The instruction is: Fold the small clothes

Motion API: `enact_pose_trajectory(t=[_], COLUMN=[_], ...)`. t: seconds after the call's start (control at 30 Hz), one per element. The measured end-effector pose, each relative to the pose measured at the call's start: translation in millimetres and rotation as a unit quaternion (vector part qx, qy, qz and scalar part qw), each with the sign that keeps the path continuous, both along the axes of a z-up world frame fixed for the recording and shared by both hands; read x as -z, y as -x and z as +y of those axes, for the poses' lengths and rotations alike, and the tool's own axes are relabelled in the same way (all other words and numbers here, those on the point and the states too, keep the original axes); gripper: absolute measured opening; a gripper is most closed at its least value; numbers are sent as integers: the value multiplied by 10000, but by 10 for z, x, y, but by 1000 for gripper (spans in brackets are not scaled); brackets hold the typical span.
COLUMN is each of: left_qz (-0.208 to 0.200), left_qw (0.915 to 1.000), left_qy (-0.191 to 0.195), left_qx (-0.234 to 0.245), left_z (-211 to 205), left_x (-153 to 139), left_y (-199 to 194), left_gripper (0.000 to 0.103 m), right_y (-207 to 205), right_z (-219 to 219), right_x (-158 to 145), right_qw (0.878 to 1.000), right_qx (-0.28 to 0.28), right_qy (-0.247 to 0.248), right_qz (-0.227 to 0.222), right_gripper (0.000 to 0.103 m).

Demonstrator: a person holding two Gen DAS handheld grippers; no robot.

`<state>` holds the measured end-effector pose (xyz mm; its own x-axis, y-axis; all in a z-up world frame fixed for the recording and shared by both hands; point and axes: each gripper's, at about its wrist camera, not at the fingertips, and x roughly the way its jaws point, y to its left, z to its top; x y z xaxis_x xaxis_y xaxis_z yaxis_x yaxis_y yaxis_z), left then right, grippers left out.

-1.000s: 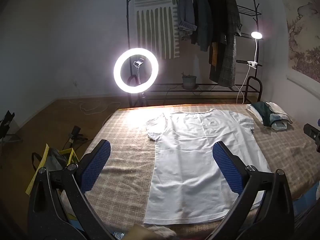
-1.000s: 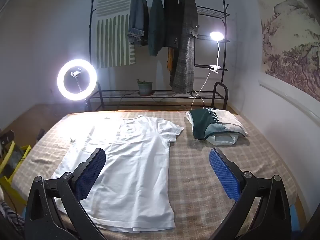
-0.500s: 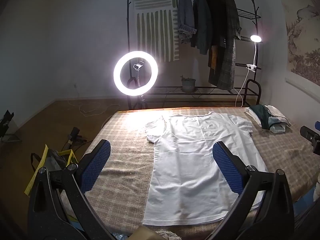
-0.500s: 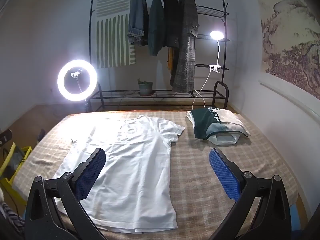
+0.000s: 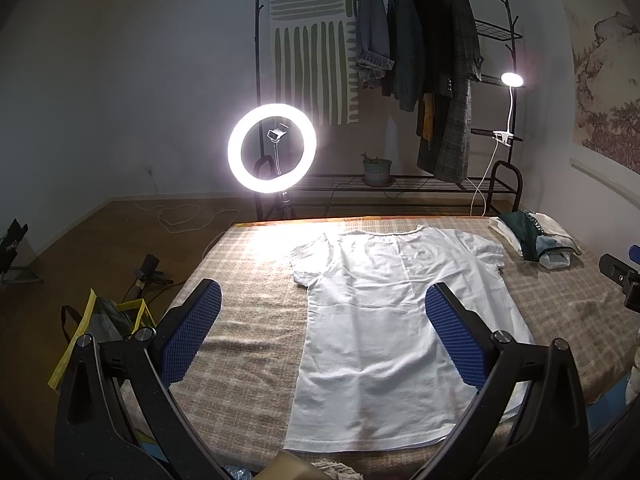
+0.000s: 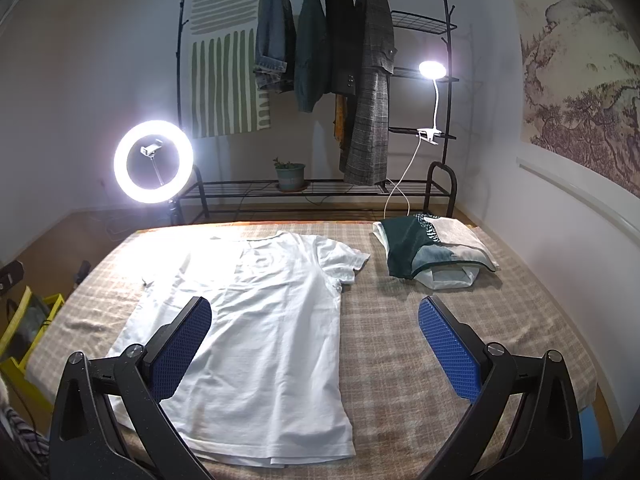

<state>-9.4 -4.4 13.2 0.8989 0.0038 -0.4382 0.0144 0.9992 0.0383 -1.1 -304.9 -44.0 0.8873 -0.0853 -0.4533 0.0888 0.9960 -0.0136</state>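
Left wrist view, checked bed (image 5: 256, 320), white T-shirt (image 5: 384, 320) flat, ring light (image 5: 272, 148), both tools released.

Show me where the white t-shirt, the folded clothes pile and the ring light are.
white t-shirt (image 6: 272, 320), right wrist view, middle of the body
folded clothes pile (image 6: 434, 248), right wrist view, top garment
ring light (image 5: 240, 132), left wrist view, glowing rim

A plain white cotton short-sleeved T-shirt (image 6: 260, 320) lies spread flat and unfolded on the checked beige bed cover (image 6: 400, 340), collar at the far end, hem at the near edge, sleeves out.
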Motion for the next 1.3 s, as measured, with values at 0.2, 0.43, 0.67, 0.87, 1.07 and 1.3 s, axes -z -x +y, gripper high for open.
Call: enact_pose_trajectory(t=[0.2, 0.43, 0.67, 0.87, 1.07, 1.3], left_qz=[-1, -11, -16, -18, -26, -36], left_qw=[10000, 10000, 10000, 10000, 10000, 10000], left_qy=[12, 10, 9, 14, 19, 19], left_qx=[6, 3, 5, 4, 3, 4], left_z=[12, 6, 6, 6, 10, 12], left_x=[-14, -24, -31, -38, -28, -16], left_y=[-5, -5, -4, -10, -5, 2], left_gripper=[103, 103, 103, 103, 103, 103], right_y=[-1, -4, -5, -3, 2, -1], right_z=[0, 4, 10, -1, 1, 3], right_x=[0, 2, 4, -2, 10, 8], right_qw=[10000, 10000, 10000, 10000, 10000, 10000], right_qx=[3, 0, 5, 2, 7, 3], right_qy=[5, 2, 2, 0, -5, -4], right_qz=[1, 1, 1, 1, -2, 2], right_gripper=[103, 103, 103, 103, 103, 103])
